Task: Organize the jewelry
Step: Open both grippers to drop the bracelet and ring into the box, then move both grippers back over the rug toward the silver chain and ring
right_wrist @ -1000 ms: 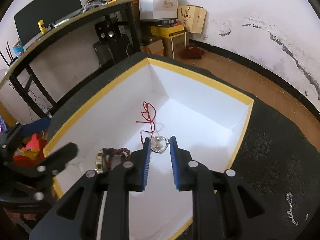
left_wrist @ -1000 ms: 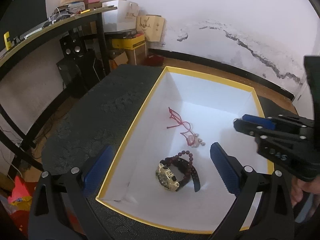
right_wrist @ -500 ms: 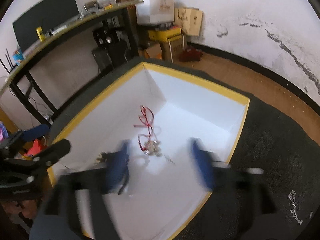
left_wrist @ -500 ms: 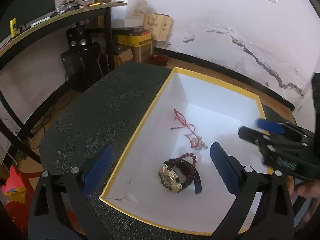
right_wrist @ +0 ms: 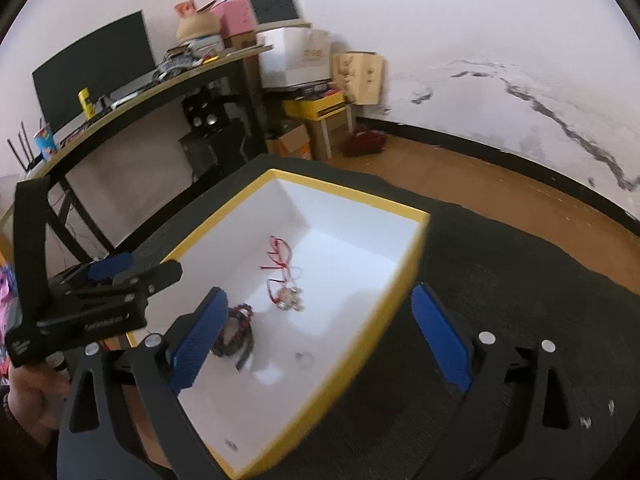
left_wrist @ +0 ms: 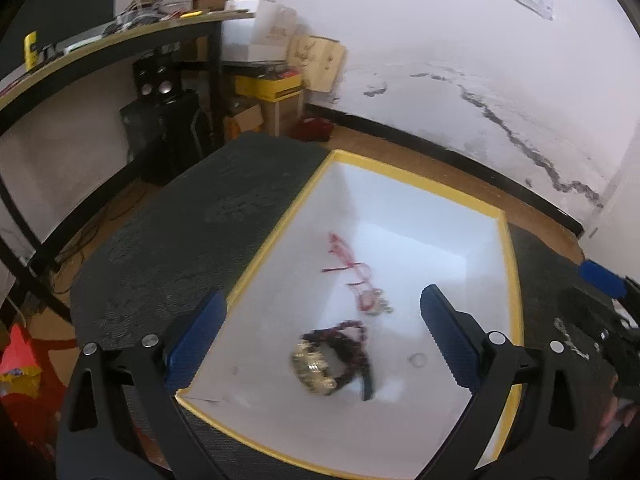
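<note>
A white box with a yellow rim (left_wrist: pixel 510 264) (right_wrist: pixel 416 248) sits on a dark mat. Inside lie a red cord necklace with a pendant (left_wrist: pixel 360 276) (right_wrist: pixel 282 276), a gold watch with a black strap (left_wrist: pixel 316 368), a dark bead bracelet (left_wrist: pixel 352 330) (right_wrist: pixel 238 320) and a small clear ring (left_wrist: pixel 417 359) (right_wrist: pixel 305 357). My left gripper (left_wrist: pixel 320 332) is open and empty above the box's near end. My right gripper (right_wrist: pixel 320 328) is open and empty, above the box's right rim.
The dark patterned mat (left_wrist: pixel 180 236) (right_wrist: pixel 520 280) covers the table around the box. A desk with a monitor (right_wrist: pixel 92 68), speakers and cardboard boxes (left_wrist: pixel 280 92) stands at the back left. A cracked white wall (left_wrist: pixel 480 80) runs behind.
My right gripper opened, let the ring drop into the box and drew back up and to the right. My left gripper rose and pulled back a little.
</note>
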A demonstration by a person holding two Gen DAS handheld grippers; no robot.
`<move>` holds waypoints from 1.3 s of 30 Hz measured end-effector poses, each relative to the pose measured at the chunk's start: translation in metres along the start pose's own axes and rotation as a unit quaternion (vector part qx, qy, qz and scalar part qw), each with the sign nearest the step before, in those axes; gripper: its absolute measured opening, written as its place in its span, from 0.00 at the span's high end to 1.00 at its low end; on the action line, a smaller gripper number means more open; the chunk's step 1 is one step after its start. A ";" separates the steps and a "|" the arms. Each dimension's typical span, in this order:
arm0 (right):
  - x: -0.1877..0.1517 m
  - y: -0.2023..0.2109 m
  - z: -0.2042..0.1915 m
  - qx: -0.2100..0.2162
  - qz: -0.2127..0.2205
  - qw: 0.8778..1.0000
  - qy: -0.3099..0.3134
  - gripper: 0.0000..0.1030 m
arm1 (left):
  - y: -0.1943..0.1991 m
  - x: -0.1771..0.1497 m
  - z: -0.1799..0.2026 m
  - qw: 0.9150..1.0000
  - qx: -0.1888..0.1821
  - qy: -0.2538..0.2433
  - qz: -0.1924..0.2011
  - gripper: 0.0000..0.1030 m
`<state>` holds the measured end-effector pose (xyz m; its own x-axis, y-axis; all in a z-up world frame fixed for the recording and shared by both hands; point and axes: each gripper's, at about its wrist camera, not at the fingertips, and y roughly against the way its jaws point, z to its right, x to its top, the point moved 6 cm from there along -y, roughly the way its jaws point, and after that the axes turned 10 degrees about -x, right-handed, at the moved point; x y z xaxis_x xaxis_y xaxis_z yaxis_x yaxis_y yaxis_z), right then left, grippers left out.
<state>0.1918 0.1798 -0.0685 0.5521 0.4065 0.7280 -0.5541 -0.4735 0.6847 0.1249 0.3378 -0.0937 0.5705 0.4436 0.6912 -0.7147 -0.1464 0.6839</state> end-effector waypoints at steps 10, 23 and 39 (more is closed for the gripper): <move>-0.072 0.078 0.148 -0.131 0.009 0.988 -0.085 0.12 | 0.005 -0.003 0.136 0.994 -0.089 -0.068 0.020 0.08; -0.193 0.157 0.318 -0.267 -0.016 0.942 -0.202 0.12 | -0.047 -0.081 0.346 0.961 -0.160 -0.221 -0.045 0.07; -0.222 0.181 0.356 -0.244 -0.013 0.944 -0.222 0.12 | -0.188 -0.152 0.403 0.924 -0.156 -0.322 -0.137 0.07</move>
<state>0.1907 -0.2748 -0.1191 0.7160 -0.0059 0.6981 -0.6981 -0.0086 0.7159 0.3358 -0.0584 -0.2332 0.7973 -0.2072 0.5669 -0.5326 0.2004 0.8223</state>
